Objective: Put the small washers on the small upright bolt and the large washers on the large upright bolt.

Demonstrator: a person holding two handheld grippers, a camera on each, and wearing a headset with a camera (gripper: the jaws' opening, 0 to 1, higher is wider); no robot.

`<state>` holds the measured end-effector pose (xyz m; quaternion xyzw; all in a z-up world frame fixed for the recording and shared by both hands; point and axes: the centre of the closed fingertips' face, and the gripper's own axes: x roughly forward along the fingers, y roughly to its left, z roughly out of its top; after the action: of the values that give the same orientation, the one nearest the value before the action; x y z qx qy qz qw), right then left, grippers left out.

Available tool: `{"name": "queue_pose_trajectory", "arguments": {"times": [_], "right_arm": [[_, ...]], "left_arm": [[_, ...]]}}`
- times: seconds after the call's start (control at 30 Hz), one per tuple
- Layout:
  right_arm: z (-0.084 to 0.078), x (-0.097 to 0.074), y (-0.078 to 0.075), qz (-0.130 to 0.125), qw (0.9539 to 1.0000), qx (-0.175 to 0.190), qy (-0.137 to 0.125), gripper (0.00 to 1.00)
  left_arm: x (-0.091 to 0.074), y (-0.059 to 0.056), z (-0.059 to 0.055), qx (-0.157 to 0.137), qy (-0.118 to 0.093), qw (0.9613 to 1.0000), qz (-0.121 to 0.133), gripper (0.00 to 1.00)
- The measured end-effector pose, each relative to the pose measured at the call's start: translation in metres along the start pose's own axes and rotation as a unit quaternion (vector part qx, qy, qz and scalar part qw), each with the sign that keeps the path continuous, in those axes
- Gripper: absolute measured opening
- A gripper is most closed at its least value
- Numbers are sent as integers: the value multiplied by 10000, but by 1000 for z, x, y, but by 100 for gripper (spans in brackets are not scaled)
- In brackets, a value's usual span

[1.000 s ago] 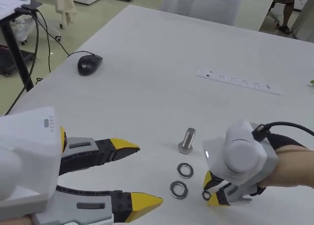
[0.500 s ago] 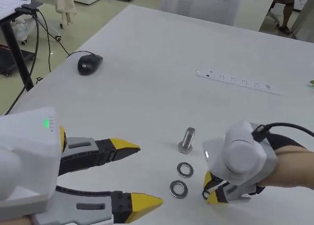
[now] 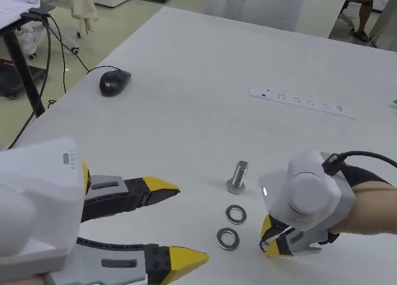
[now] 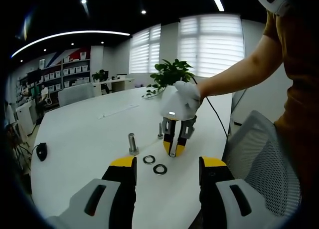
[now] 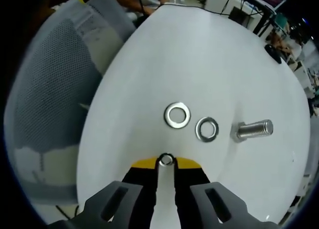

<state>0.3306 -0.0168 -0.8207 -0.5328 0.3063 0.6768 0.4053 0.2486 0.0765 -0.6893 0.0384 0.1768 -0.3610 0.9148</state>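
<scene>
Right gripper (image 3: 271, 243) jaws pinch a small washer (image 5: 166, 160) at the tips, just right of the large washers (image 3: 236, 214). Left gripper (image 3: 190, 223) jaws spread, idle. Advice: keep the washer level and centre it over the small bolt (image 4: 160, 131), not the large bolt (image 3: 239, 176).

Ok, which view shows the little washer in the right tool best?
The right gripper view: the small washer sits face-on, pinched between the yellow tips of the right tool. In the head view the tool's body hides most of it; in the left gripper view it is too small to make out.
</scene>
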Motion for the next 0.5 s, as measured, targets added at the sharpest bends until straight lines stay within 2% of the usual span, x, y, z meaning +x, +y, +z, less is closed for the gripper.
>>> {"name": "queue_pose_trajectory", "arguments": {"times": [0.23, 0.5], "right_arm": [[-17, -27, -3, -225, 9994, 243, -75, 12], [-53, -60, -12, -516, 9969, 590, 55, 12]], "left_arm": [[1, -1, 0, 16, 40, 10000, 1, 49], [2, -4, 3, 61, 37, 10000, -32, 49]]}}
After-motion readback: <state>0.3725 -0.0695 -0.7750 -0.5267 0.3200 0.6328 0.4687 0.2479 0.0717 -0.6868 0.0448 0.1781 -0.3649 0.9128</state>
